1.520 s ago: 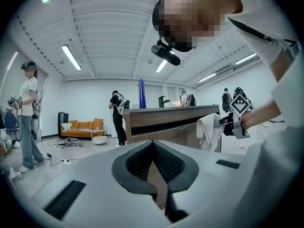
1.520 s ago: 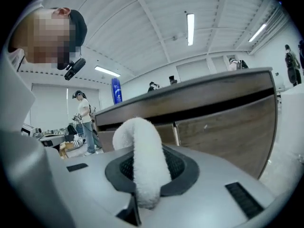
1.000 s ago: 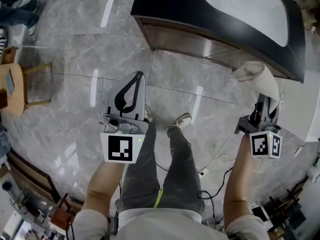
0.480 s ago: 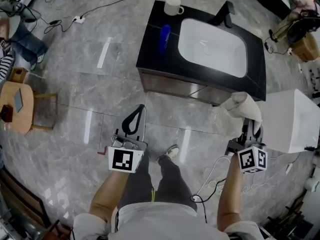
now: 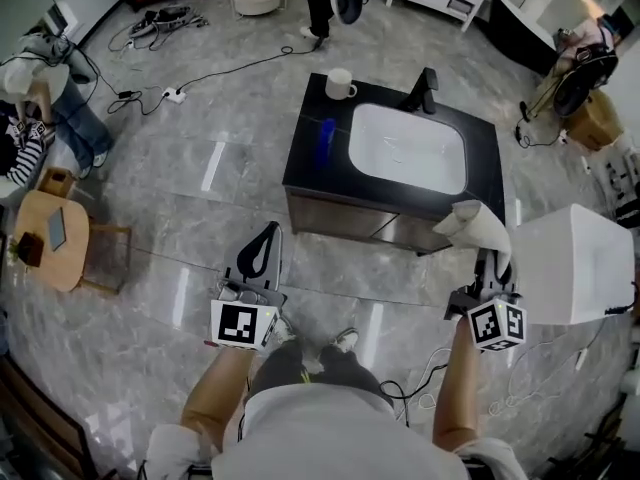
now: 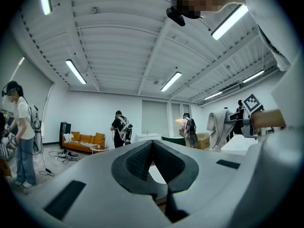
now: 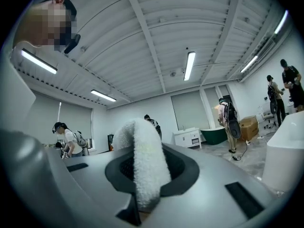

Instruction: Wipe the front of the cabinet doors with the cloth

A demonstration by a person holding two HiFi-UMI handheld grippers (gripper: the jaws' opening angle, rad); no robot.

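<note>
Grey marbled floor tiles fill the head view, with the dark, black-topped vanity cabinet [image 5: 345, 215] and its white basin ahead of you, well apart from both grippers. Its brown door fronts face you, and nothing touches them. Your left gripper [image 5: 268, 234] hangs over bare floor. Your right gripper [image 5: 489, 260] carries the off-white terry cloth [image 5: 483, 224], which stands up out of it near the cabinet's right front corner but is clear of the doors. A white box [image 5: 575, 263] sits just to its right.

From the left gripper view, the 2 jaws of the left gripper [image 6: 152, 148] meet at their tips with nothing between them. They point out across the room, not at the cabinet.

From the right gripper view, the right gripper [image 7: 142, 172] has its 2 jaws pinched tight on the cloth [image 7: 142, 163], a thick fold of it rising between them.

By my reading, wiping has not begun; you are at the approach. Next, step in and lower yourself. Then turn the right gripper so the fold lies flat on 1 door, and sweep across it with steady pressure.
</note>
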